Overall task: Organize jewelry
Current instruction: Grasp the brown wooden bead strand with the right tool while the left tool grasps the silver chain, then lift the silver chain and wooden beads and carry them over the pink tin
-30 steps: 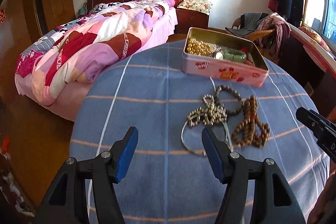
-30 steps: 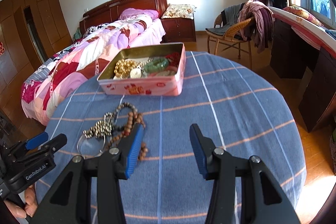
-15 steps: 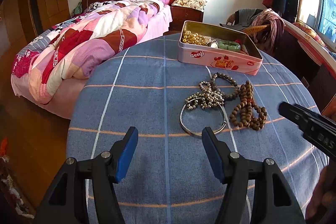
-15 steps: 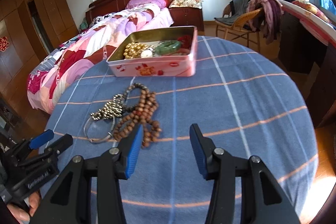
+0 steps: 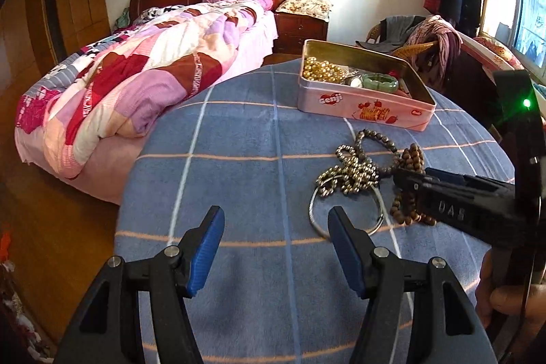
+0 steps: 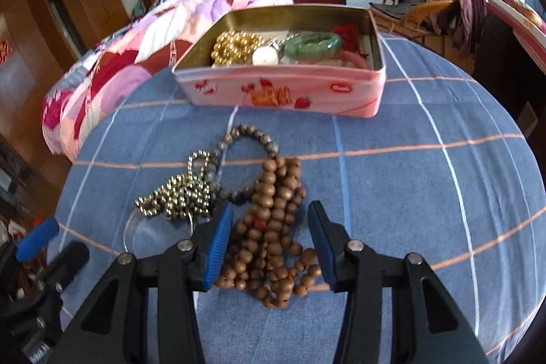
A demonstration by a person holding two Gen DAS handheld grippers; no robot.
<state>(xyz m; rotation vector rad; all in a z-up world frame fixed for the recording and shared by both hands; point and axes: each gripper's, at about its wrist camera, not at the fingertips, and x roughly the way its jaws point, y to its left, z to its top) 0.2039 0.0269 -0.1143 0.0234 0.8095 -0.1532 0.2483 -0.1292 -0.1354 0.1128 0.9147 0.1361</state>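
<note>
A pile of brown wooden beads [image 6: 273,234] lies on the blue striped cloth. My right gripper [image 6: 271,236] is open with its fingers on either side of the pile, low over it. Left of the pile lie a silver bead chain [image 6: 177,197], a grey bead bracelet [image 6: 245,139] and a thin metal bangle [image 5: 344,214]. The pink tin [image 6: 283,91] behind holds gold beads [image 6: 235,46] and a green bangle [image 6: 314,45]. My left gripper [image 5: 276,248] is open and empty, near the table's front left. The right gripper's body [image 5: 454,203] hides part of the wooden beads [image 5: 413,159].
The round table [image 5: 239,139] has edges close on all sides. A bed with a patchwork quilt [image 5: 136,81] stands to the left. A wicker chair with clothes [image 5: 426,40] and a dark cabinet [image 6: 505,50] stand behind right.
My right gripper has moved forward and down until its open fingers straddle the wooden beads. My left gripper has drifted slightly left and back, still open.
</note>
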